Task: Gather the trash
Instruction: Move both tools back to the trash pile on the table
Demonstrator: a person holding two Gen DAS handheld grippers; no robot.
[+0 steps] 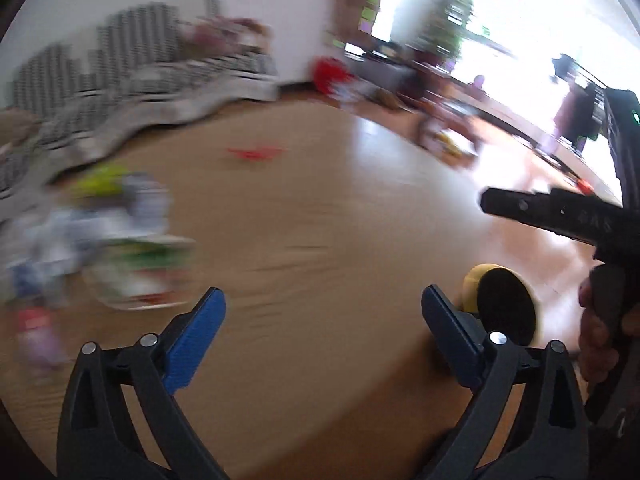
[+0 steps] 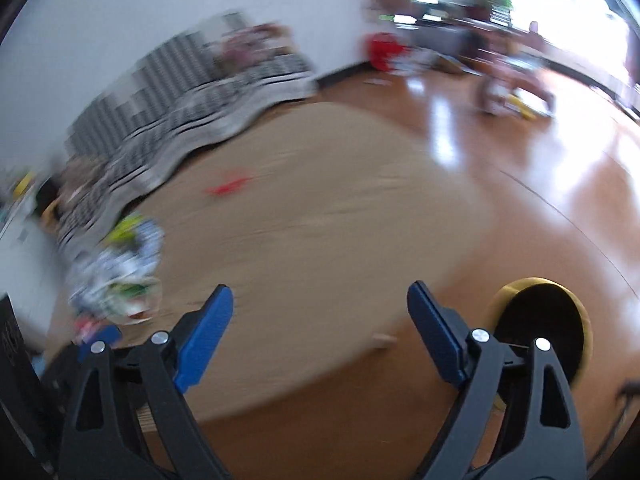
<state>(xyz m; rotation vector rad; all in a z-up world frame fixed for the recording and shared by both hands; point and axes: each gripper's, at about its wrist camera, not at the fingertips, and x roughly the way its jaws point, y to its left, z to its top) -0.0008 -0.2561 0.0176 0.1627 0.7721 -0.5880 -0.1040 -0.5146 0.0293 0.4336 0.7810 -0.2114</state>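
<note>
Both views are motion-blurred. A pile of mixed trash, green, white and blue wrappers, lies at the left of a round wooden table; it also shows in the right wrist view. A small red scrap lies farther back on the table, seen too in the right wrist view. A yellow bin with a black liner stands on the floor by the table's right edge, close to my right gripper in its view. My left gripper is open and empty over the table. My right gripper is open and empty.
A black-and-white striped sofa runs behind the table. Glossy wooden floor lies to the right, with red and other clutter by the far wall. The right hand-held gripper body shows at the right of the left wrist view.
</note>
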